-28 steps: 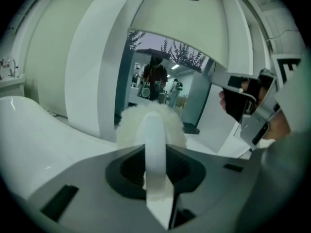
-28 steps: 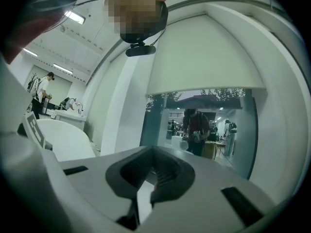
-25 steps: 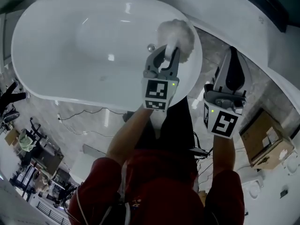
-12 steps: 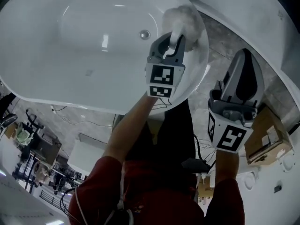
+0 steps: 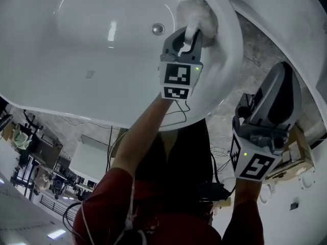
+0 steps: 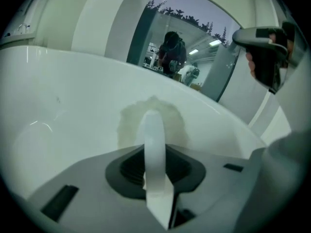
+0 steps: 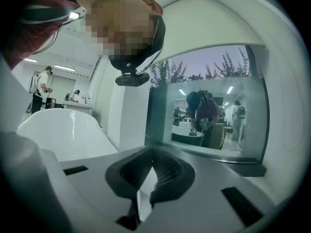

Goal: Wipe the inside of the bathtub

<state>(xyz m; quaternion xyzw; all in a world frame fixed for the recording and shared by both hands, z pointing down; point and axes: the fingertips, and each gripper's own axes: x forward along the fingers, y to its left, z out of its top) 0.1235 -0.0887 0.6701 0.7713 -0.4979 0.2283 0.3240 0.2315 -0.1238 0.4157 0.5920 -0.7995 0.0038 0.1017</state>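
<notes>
The white bathtub [image 5: 97, 111] fills the top of the head view, its drain [image 5: 157, 29] near the middle. My left gripper [image 5: 188, 35] reaches over the rim and is shut on the white handle [image 6: 153, 144] of a fluffy white wiping pad [image 5: 199, 14]. The pad [image 6: 151, 115] presses against the tub's inner wall [image 6: 68, 96] at the right end, just right of the drain. My right gripper [image 5: 279, 79] hangs outside the tub to the right, pointing upward, shut with nothing in it. In its own view the right gripper [image 7: 150, 178] faces a window, with the tub [image 7: 63, 130] at left.
A second white curved fixture [image 5: 291, 19] runs along the upper right, with a strip of marble floor [image 5: 255, 42] between it and the tub. A cardboard box [image 5: 302, 143] sits at the far right. Cables [image 5: 176, 117] trail under the tub rim. Equipment [image 5: 36, 162] crowds the lower left.
The left gripper has pushed the pad farther up the tub's right end wall, past the drain. The right gripper has dropped lower and to the right in the head view.
</notes>
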